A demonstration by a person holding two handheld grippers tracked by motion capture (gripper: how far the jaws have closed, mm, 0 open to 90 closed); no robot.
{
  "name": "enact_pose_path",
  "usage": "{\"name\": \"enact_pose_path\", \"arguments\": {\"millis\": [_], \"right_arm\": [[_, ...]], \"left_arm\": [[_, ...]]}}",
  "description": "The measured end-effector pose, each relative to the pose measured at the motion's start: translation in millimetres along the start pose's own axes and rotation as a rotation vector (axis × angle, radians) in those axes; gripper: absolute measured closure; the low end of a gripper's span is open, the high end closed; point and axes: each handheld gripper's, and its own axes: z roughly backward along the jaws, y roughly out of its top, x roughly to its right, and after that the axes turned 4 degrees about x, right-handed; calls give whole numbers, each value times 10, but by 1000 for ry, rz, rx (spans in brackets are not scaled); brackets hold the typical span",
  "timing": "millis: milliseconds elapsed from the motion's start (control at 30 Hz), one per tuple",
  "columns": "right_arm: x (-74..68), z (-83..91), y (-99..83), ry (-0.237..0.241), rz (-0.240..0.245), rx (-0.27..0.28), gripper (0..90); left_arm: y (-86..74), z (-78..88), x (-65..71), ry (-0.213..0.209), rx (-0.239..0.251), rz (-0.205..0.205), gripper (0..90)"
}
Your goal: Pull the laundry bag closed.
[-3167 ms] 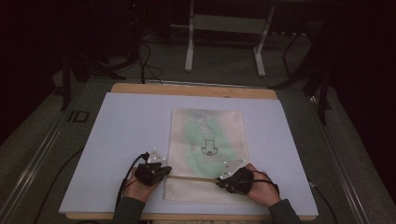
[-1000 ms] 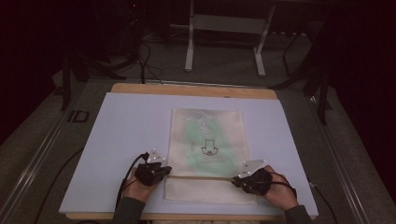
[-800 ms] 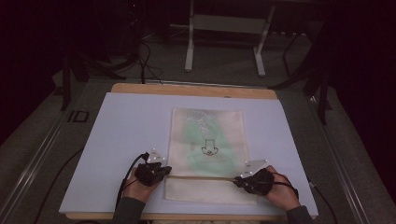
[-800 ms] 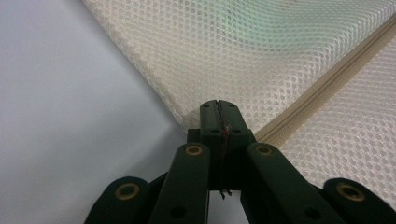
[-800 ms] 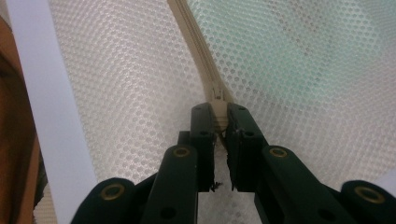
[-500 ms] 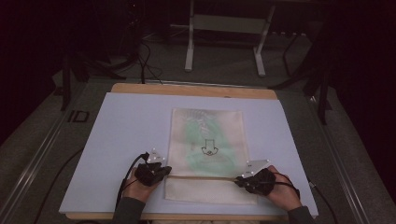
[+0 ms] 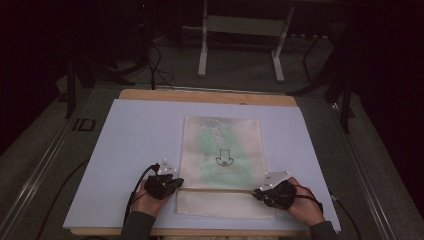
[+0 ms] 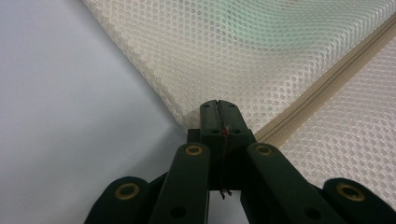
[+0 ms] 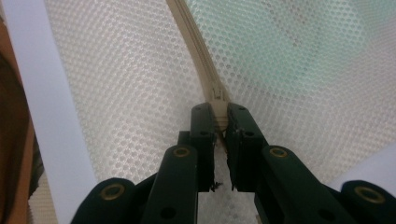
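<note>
Floppy, light mesh zipper pouch [image 7: 223, 165]. Left gripper [image 8: 218, 106] clamped tight on the corner, right gripper [image 9: 218, 114] pinching the zipper pull [image 9: 217, 100]. Best grabbed there.

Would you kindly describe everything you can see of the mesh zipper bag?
The mesh zipper bag lies flat on the white table sheet. It is cream honeycomb netting with something green inside and a small dark drawing. A beige zipper crosses its near end. The left tongs pinch its edge at the zipper's end; the right tongs grip the slider.
</note>
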Motion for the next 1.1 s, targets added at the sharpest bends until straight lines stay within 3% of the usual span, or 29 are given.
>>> {"name": "enact_pose_path", "arguments": {"millis": [1100], "right_arm": [[124,218,-201,-22,-54,11,824]], "left_arm": [[2,0,-3,-2,-1,-1,896]]}}
